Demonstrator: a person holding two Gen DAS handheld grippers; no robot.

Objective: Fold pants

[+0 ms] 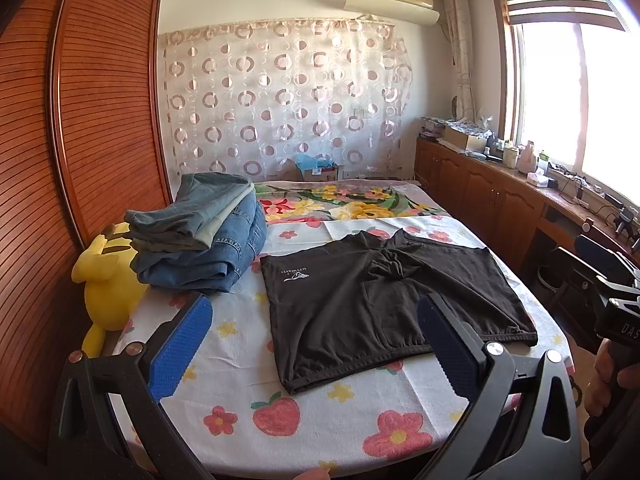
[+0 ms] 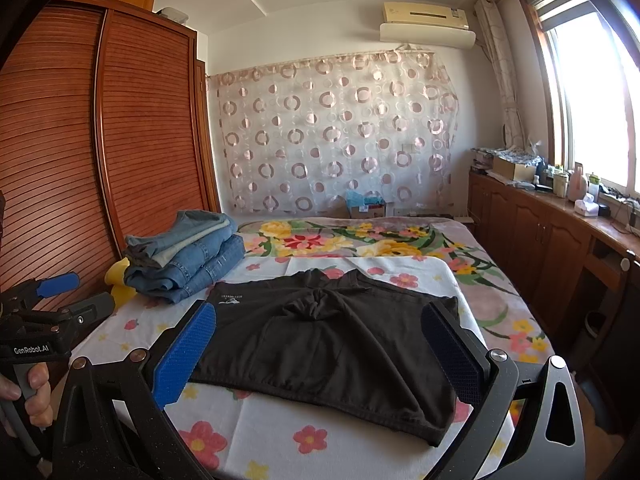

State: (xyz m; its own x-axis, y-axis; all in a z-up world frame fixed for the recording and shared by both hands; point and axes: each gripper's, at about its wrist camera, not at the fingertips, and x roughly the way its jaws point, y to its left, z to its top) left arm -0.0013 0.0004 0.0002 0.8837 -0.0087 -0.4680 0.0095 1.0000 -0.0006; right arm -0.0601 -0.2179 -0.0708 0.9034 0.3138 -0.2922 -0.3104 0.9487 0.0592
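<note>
Black short pants (image 1: 340, 304) lie spread flat on the flowered sheet (image 1: 320, 412), waistband toward me and legs pointing away. A small white logo sits on the left leg, and the crotch is bunched in the middle. My left gripper (image 1: 316, 304) hovers open just before the waistband, with nothing between its blue pads (image 1: 180, 348). In the right wrist view the pants (image 2: 320, 344) lie in front of my right gripper (image 2: 320, 312), which is also wide open and empty. The left gripper (image 2: 78, 296) shows at that view's left edge, held by a hand (image 2: 36, 392).
A stack of folded jeans (image 1: 200, 236) sits on the bed left of the pants, with a yellow plush toy (image 1: 108, 280) beside it. A slatted wooden wardrobe (image 1: 80, 120) stands on the left. A cluttered wooden counter (image 1: 500, 188) runs under the window on the right.
</note>
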